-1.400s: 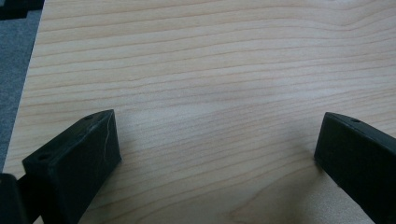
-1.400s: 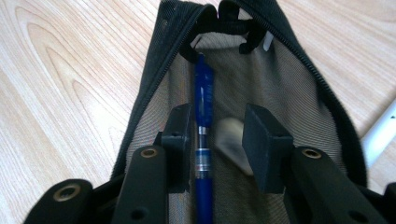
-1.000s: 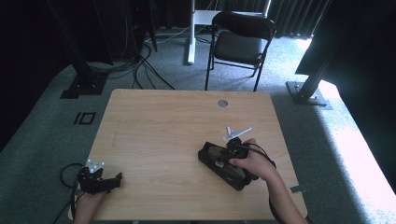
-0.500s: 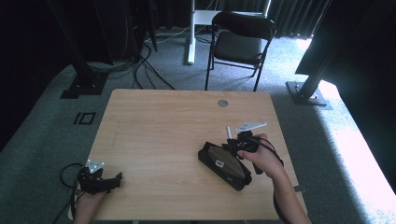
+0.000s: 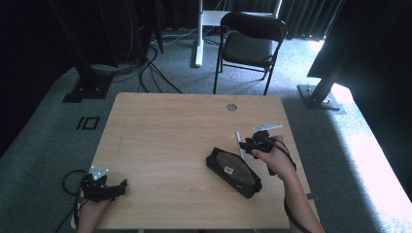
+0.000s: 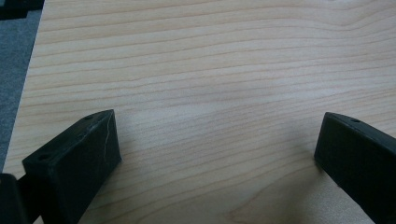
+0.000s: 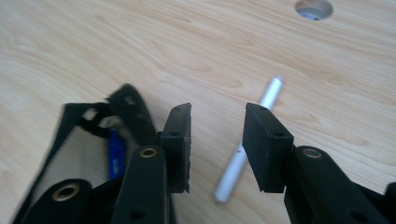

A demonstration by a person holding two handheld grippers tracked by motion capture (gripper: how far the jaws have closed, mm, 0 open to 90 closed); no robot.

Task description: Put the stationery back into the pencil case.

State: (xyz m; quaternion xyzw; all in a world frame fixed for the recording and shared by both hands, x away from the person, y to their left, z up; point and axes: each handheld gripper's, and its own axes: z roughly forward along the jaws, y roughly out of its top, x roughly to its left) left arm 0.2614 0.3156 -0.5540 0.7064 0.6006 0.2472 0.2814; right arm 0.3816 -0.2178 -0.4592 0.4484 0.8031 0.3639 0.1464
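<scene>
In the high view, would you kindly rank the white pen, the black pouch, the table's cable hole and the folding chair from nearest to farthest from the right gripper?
1. White pen, just left of the right gripper.
2. Black pouch, toward the person, slightly left.
3. Cable hole, near the table's far edge.
4. Folding chair, on the floor beyond the table.

Tabletop (image 5: 160, 141): pale wood, fine wavy grain lines; grey round grommet (image 5: 231, 107) near far edge.
Pen (image 7: 250, 140): silver-white, plain.
Pouch (image 5: 233, 172): black, brownish mesh panel, small white label; blue item (image 7: 115, 154) inside.
Right gripper (image 7: 217, 140): black jaws, brass-coloured rivets, grey plate on top.
Left gripper (image 6: 215, 154): matte black jaws, near left front corner.
Chair (image 5: 250, 41): black.
Carpet (image 5: 43, 136): grey-green.
</scene>
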